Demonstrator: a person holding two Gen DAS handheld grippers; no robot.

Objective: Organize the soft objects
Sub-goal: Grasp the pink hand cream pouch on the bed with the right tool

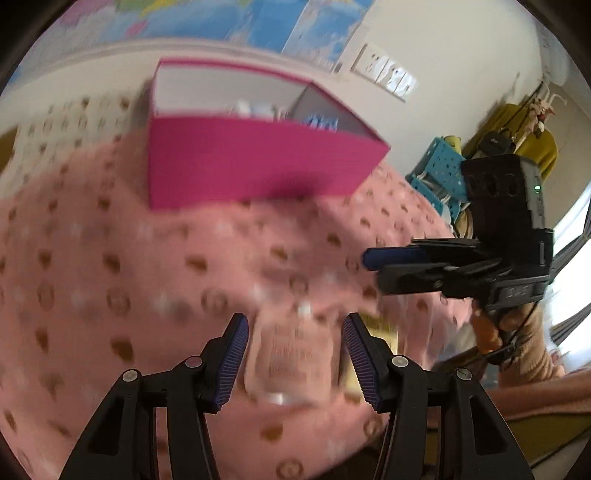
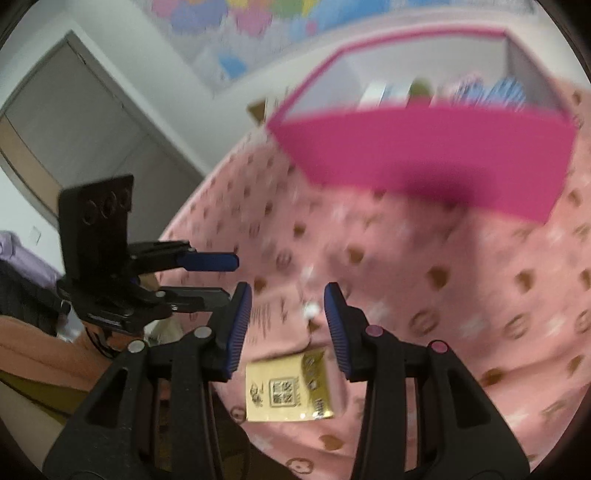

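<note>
The left gripper (image 1: 295, 360) points forward and downward, its two black arms spread apart with the blue ribbed pads (image 1: 232, 360) facing each other across a clear gap. The right gripper (image 2: 288, 328) is posed alike, tilted downward, its pads (image 2: 238, 328) parted. Nothing is pressed between either pair. The two grippers are side by side, each showing at the edge of the other's view. A hand in a tan sleeve (image 1: 532, 343) grips the right tool's handle.

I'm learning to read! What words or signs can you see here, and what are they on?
Nothing can be read.
Clear packet: rows of print, too blurred.
Yellow packet: a square code and print, too small.
Wall poster: only colours show.
</note>
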